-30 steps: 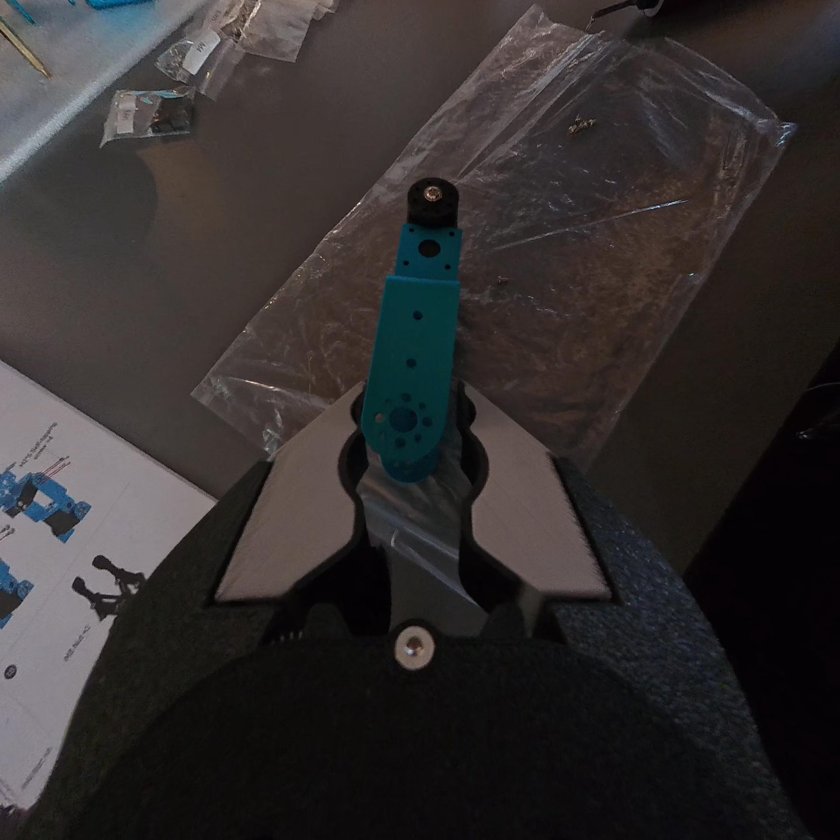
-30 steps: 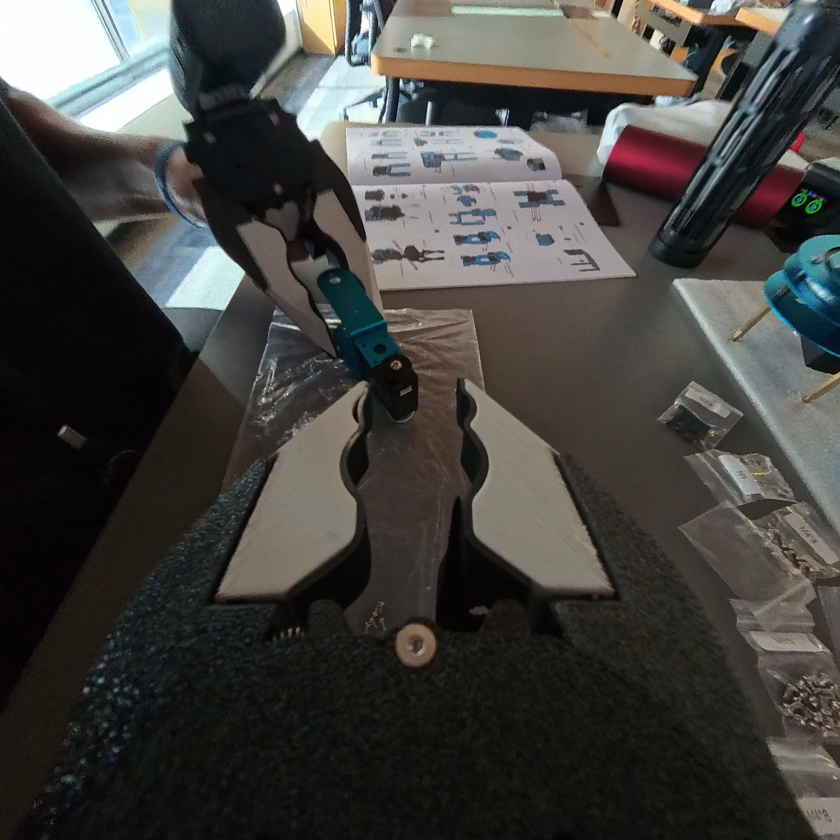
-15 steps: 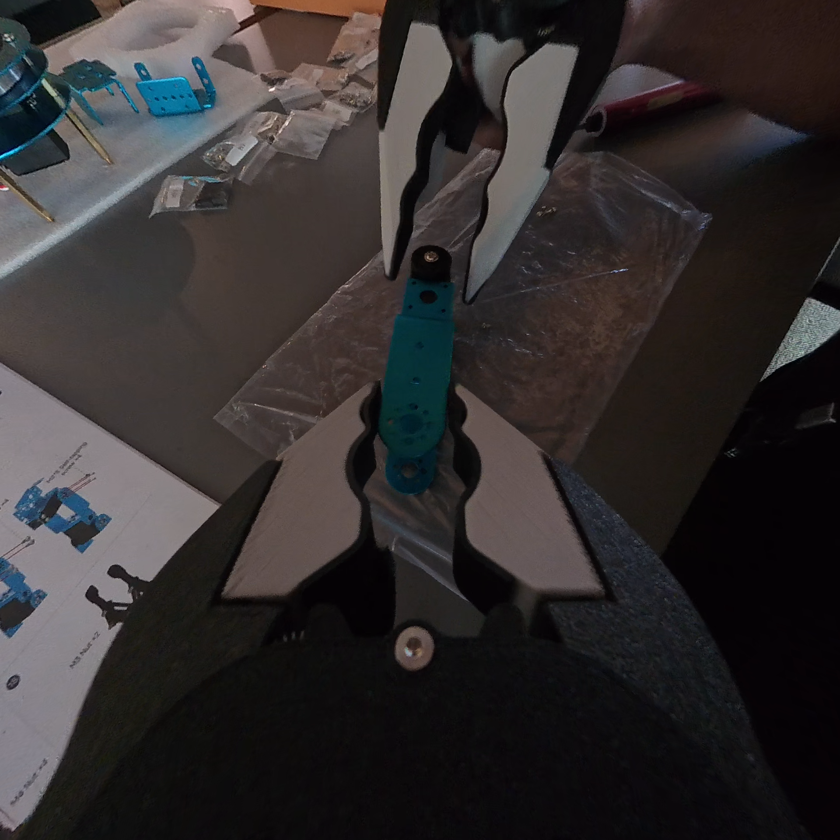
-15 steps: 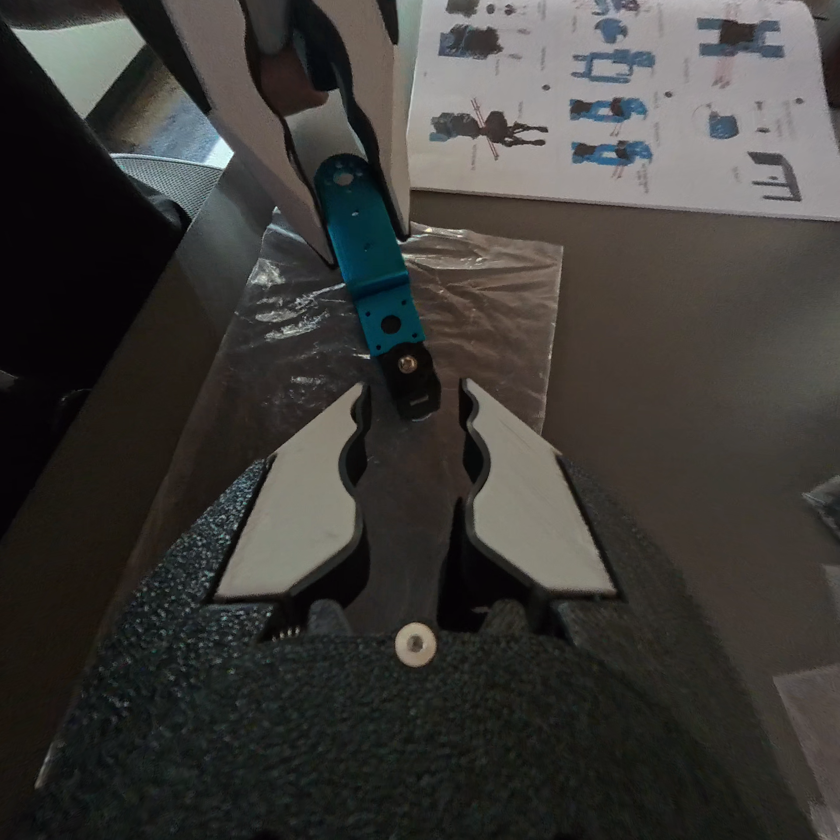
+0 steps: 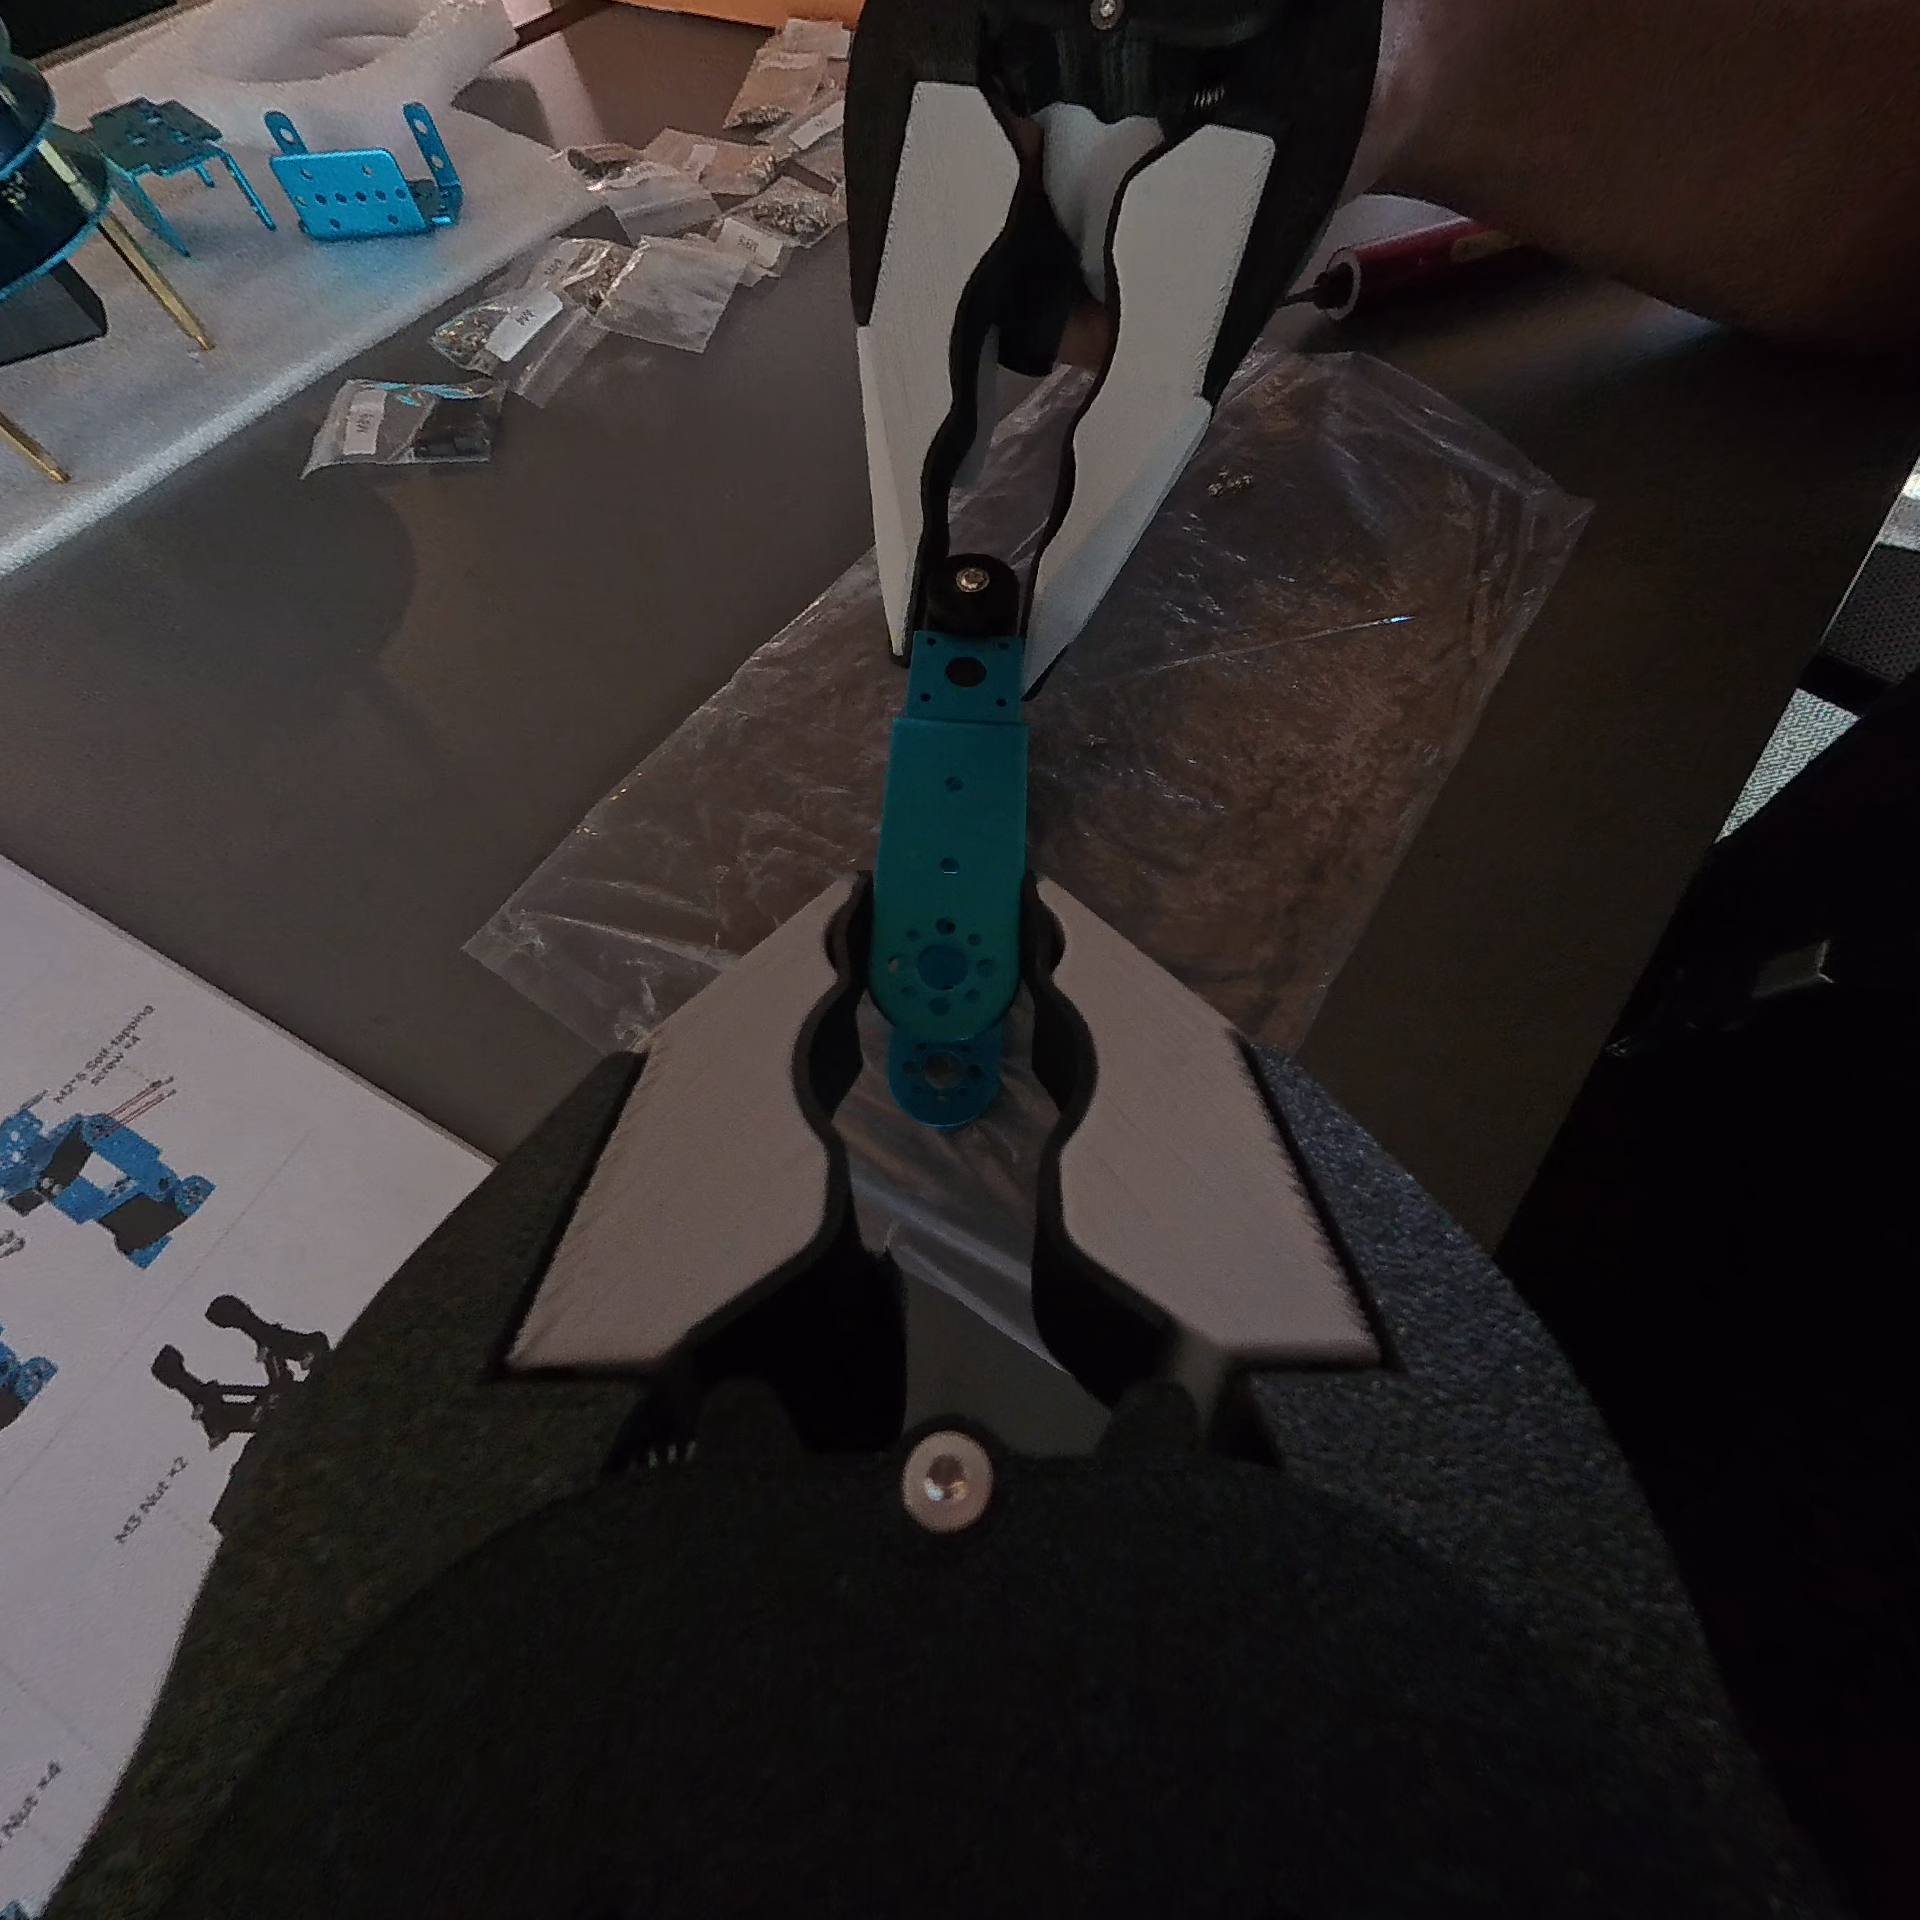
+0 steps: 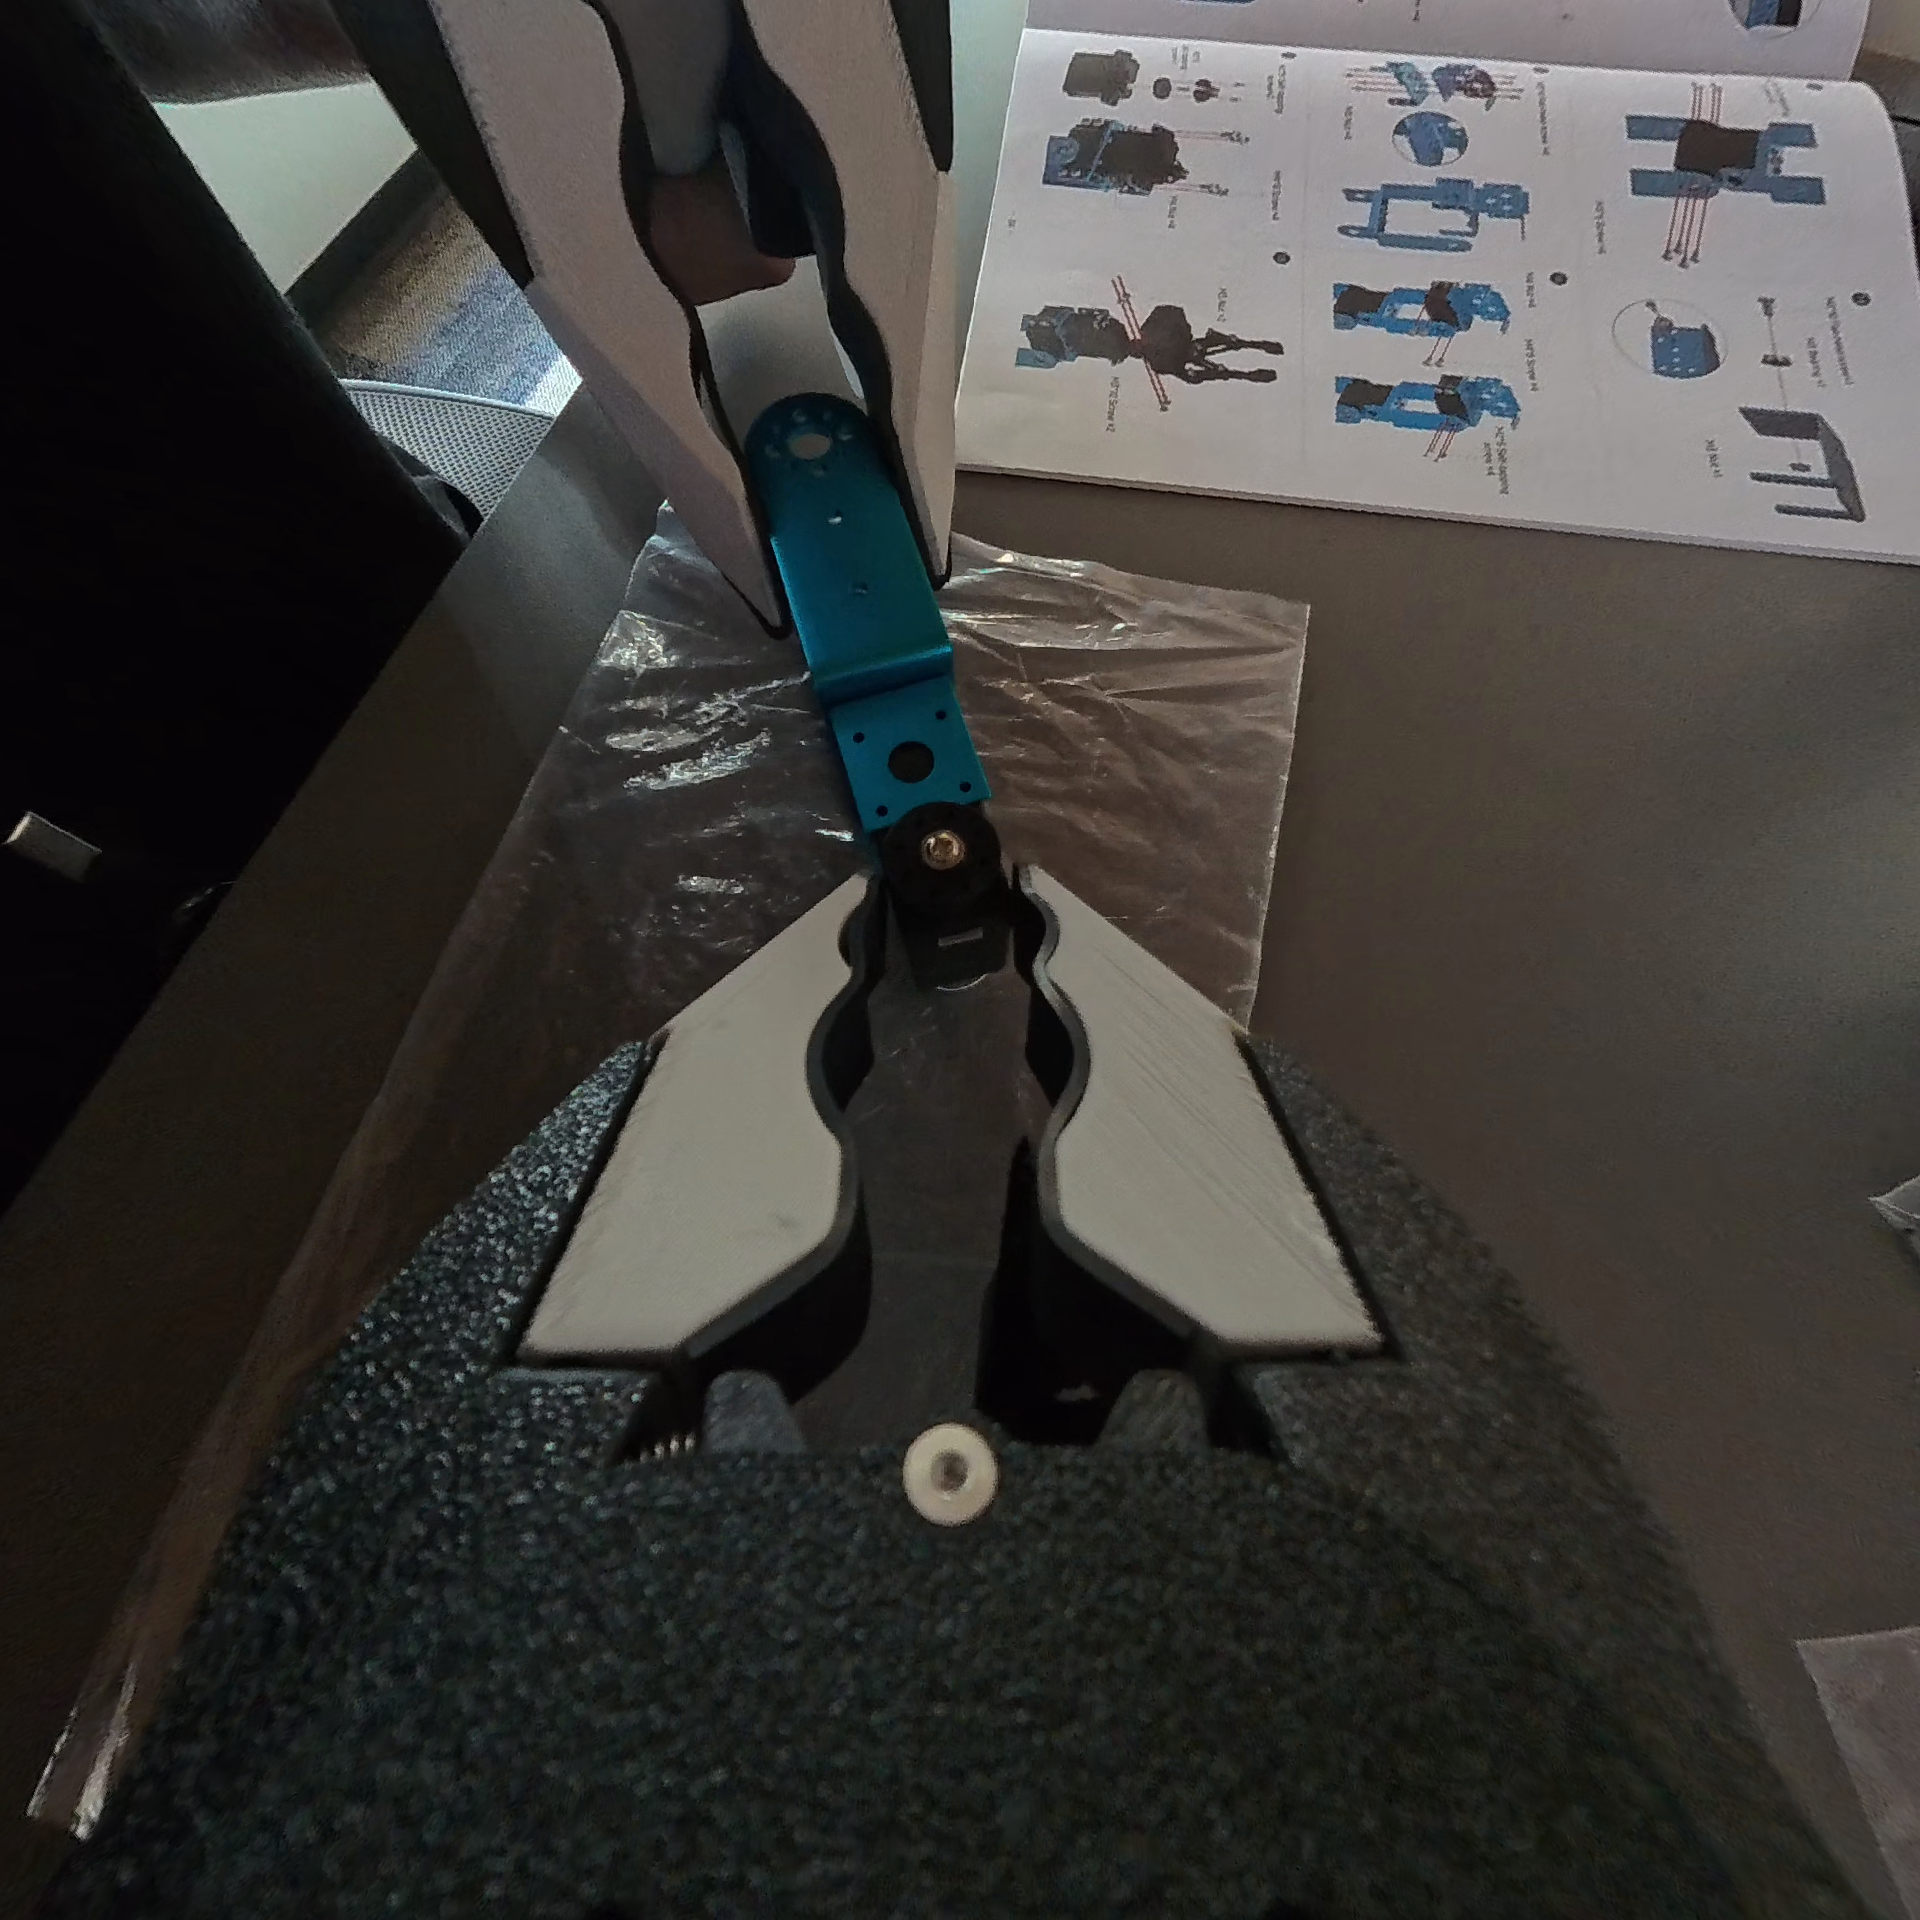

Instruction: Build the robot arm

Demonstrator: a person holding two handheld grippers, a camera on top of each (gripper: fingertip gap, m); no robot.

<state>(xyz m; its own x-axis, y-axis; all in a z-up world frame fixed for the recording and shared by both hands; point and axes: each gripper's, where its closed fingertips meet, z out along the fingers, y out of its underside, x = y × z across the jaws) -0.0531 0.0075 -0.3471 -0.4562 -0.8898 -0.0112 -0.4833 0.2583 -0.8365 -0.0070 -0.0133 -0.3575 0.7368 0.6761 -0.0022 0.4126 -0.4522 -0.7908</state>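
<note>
Your two tools meet at either end of one blue bracket.

Your left tool [image 5: 943, 997] pinches the blue bracket [image 5: 951, 831] by its round end above the clear plastic bag [image 5: 1247, 748] on the surface [image 6: 1558, 831]; your right tool [image 6: 945, 914] flanks its black servo horn [image 6: 943, 857], seemingly gripping it.

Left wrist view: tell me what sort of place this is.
Likely a workbench for building a robot kit: an open manual with assembly drawings, small bags of screws, and loose blue brackets on a dark table.
</note>
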